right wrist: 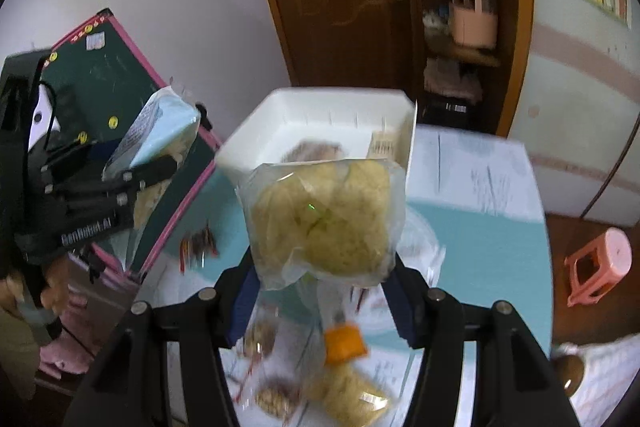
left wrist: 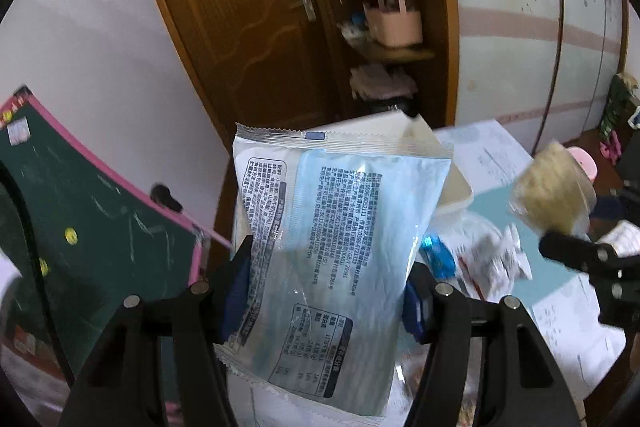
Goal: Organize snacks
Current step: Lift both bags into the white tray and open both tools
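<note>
my left gripper (left wrist: 328, 291) fingers are clamped on a blue packet (left wrist: 324, 259), held up in the air, print side facing me. my right gripper (right wrist: 320, 291) pinches a clear bag (right wrist: 324, 223) of yellow snack, above the table (right wrist: 472, 223), just before the white bin (right wrist: 320, 123).

The blue snack packet (left wrist: 324, 251) hides most of the white bin (left wrist: 448, 183) behind it; its print is too small to read. The clear bag of yellow snacks (right wrist: 324, 219) is motion-blurred and covers the bin's front wall. Loose packets (right wrist: 320, 379) on the table (right wrist: 480, 227) are blurred and cut off at the frame's bottom edge.
</note>
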`<state>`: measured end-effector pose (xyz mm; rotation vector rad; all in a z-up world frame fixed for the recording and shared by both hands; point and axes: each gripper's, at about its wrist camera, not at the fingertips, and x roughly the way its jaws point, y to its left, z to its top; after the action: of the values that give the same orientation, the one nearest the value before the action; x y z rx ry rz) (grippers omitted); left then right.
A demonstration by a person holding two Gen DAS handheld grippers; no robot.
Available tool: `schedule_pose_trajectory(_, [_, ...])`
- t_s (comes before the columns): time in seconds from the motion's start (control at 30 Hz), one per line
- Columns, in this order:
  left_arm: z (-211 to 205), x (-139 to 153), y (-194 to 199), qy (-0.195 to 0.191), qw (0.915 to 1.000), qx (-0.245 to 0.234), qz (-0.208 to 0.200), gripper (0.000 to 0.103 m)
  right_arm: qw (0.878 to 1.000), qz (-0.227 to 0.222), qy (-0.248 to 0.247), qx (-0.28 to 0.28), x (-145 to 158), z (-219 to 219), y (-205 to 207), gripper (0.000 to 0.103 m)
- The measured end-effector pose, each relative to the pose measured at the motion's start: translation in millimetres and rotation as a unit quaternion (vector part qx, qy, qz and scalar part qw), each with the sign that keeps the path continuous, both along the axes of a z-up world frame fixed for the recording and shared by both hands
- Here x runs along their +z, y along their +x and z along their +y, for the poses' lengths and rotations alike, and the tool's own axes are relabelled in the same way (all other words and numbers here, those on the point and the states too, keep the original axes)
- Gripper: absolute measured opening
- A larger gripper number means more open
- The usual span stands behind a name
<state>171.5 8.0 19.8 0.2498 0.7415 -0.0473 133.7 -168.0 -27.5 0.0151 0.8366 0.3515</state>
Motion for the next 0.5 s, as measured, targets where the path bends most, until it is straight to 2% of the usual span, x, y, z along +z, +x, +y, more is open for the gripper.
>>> schedule_pose_trajectory(0.17, [0.3,27.0,23.7,0.005,0.9991,0.006,-0.041,0.061,0.999,-0.028,-0.014,-0.024,37.0,13.8,44.9,0.058])
schedule_pose_trajectory(0.27, [2.0,38.2,40.6,0.005,0.9982,0.013,-0.059,0.061,0.999,-0.026,-0.007,-0.036,48.6,18.3,74.5,0.058])
schedule_pose_trajectory(0.5, [4.0,35.9,84.6,-0.002,0.997,0.03,-0.071,0.061,0.998,-0.008,-0.016,-0.064,42.8,30.9,131.6,0.058])
